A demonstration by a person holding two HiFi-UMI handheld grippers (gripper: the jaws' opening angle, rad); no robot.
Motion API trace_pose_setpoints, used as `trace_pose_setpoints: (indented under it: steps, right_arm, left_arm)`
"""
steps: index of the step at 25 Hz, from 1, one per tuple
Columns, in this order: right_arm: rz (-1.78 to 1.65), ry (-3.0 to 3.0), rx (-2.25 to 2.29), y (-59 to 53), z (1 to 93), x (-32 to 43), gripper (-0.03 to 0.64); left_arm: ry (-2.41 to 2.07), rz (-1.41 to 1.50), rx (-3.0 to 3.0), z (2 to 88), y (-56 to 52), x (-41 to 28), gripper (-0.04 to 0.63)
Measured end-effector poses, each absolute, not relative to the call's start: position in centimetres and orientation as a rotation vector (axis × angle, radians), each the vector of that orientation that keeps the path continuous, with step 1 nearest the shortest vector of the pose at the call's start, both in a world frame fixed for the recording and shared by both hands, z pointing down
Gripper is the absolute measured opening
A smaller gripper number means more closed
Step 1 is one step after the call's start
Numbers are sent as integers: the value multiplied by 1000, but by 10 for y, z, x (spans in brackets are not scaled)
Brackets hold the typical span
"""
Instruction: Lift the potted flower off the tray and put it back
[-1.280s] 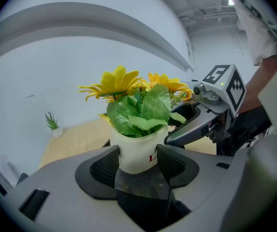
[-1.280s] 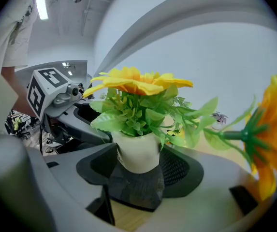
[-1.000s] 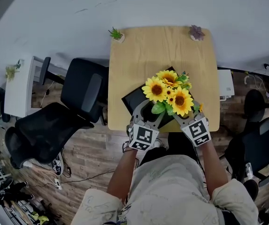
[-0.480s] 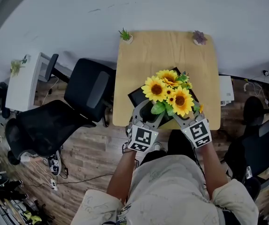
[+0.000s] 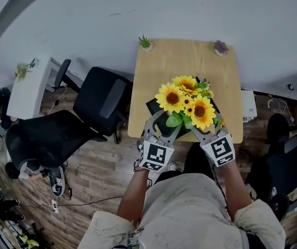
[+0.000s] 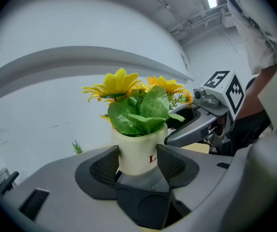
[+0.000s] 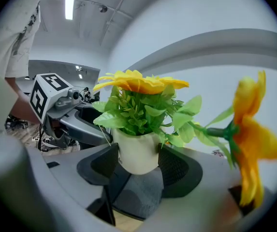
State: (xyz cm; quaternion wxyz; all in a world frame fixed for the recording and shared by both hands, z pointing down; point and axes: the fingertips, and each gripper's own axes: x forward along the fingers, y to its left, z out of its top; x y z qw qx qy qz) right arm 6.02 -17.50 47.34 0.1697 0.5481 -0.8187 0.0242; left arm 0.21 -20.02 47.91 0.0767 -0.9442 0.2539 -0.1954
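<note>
Grips the potted flower (image 5: 185, 101) upright by its white pot (image 6: 139, 153), with both tongs at once: left gripper (image 5: 160, 124) reaching in from 7 o'clock, right gripper (image 5: 199, 131) from 5 o'clock. Presses ribbed pads (image 6: 104, 166) against opposite sides of the pot in each gripper view. Carries yellow sunflower heads and green leaves above the rim. Holds it over the black tray (image 5: 155, 108), set on the near half of the wooden table (image 5: 158, 69). On the table's far corners, a small green plant (image 5: 145, 42) at 11 o'clock and a purple succulent (image 5: 220, 47) at 1 o'clock. Off at 9 o'clock, two black office chairs (image 5: 102, 100) on the wood floor (image 5: 101, 165).
</note>
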Motion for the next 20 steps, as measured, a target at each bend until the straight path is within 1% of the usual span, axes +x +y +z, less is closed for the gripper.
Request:
trace_pose_setpoints:
  steps: [20]
  right_arm:
    - [-247, -2334, 1633, -143, 381, 47, 273]
  left_arm:
    - [749, -322, -2682, 382, -171, -10, 252]
